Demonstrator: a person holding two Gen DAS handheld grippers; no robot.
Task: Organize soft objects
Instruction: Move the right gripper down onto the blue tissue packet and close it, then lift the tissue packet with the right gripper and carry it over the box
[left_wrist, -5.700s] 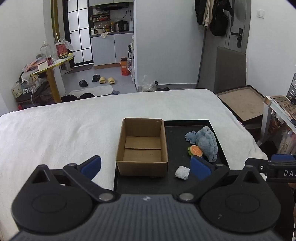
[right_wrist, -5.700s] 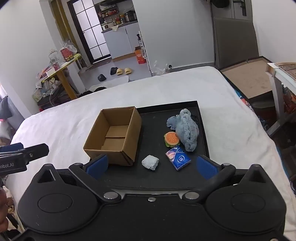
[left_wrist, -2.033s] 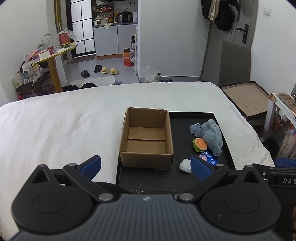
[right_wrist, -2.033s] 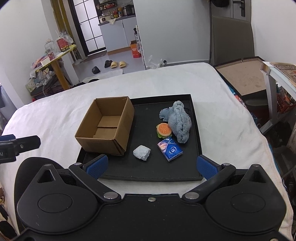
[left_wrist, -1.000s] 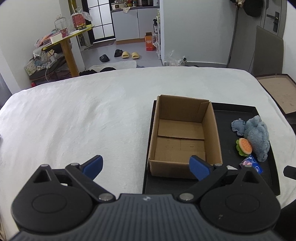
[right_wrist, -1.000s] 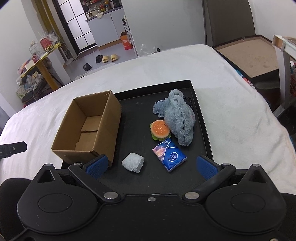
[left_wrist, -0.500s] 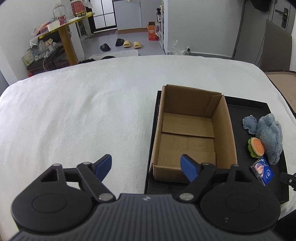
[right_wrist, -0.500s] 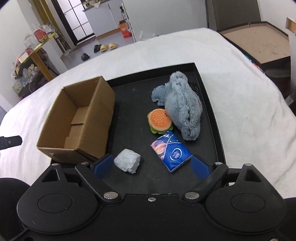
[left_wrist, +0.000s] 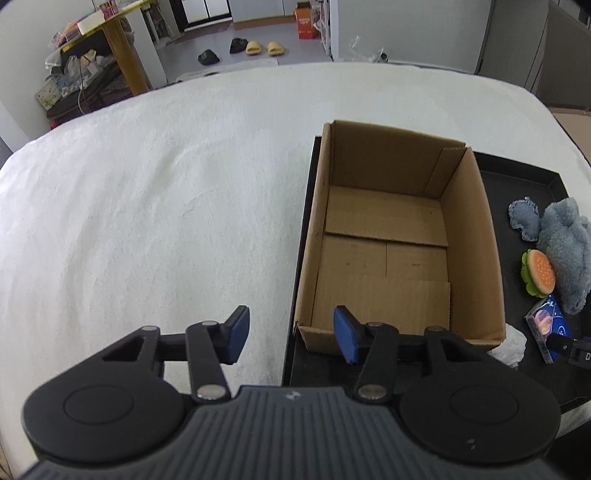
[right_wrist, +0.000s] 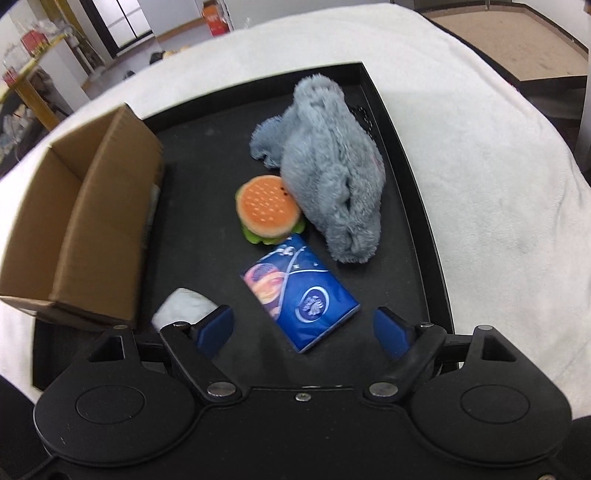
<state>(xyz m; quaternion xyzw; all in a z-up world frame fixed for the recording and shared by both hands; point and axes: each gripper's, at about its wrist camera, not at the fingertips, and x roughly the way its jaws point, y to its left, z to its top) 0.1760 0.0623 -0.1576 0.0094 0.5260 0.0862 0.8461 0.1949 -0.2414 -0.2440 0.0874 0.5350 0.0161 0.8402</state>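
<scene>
Black tray (right_wrist: 406, 155) holds everything: 1 white wad (right_wrist: 184, 304) nearest, 1 blue tissue pack (right_wrist: 301, 295), 1 burger toy (right_wrist: 267, 214), 1 grey plush (right_wrist: 332, 162) farthest; 1 cardboard box (left_wrist: 395, 236) on tray's left part. 2 grippers, left gripper (left_wrist: 290, 338) & right gripper (right_wrist: 304, 330), jaws just been closing, apart, nothing gripped.

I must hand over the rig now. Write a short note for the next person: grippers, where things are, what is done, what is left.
Left gripper: open, holding nothing, jaws just closing around the box's near left corner.
Right gripper: open, holding nothing, jaws just closing, low over the tissue pack.
On the tray: tissue pack, burger toy, grey plush, white wad, all beside the box.
Done: nothing; the box is empty.
Left: all four soft things go into the box.
</scene>
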